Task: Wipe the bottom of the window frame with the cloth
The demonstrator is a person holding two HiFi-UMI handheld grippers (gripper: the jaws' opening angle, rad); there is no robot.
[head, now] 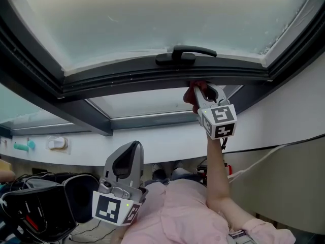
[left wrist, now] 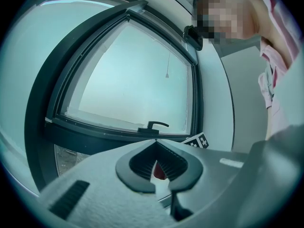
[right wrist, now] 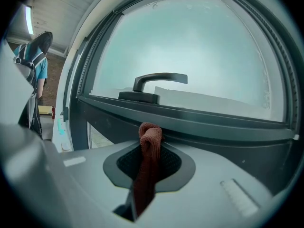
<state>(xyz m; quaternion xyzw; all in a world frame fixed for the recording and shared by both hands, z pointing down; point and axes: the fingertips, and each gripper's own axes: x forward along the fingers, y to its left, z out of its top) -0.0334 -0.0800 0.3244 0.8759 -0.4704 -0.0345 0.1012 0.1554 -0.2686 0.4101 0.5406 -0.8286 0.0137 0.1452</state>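
A: Item one, right gripper (right wrist: 149, 161)?
B: Jaws closed on the cloth (right wrist: 149, 148). It is a rust-red, nubbly towelling strip, folded lengthwise between the ribbed black pads, with a bunched loop standing proud of the tips.

A: Position of the cloth?
B: In the head view the right gripper (head: 201, 89) is raised at arm's length. The cloth (head: 192, 93) meets the underside of the bottom rail of the window frame (head: 127, 81), directly below the handle (head: 185, 54).

A: Edges and clearance?
B: The rail is dark grey, smooth metal and stepped in profile. To the left of the cloth it runs long and unobstructed. To the right it is short and ends at the frame corner, against the white wall (head: 289, 111). The black lever handle sits above the rail, apart from the cloth. The glass (head: 152, 19) above is frosted and pale.

A: Item two, left gripper (head: 128, 155)?
B: It is held low near the pink sleeve (head: 223, 207), well apart from the frame. In its own view the left gripper (left wrist: 156, 161) has its jaw tips together with nothing between them.
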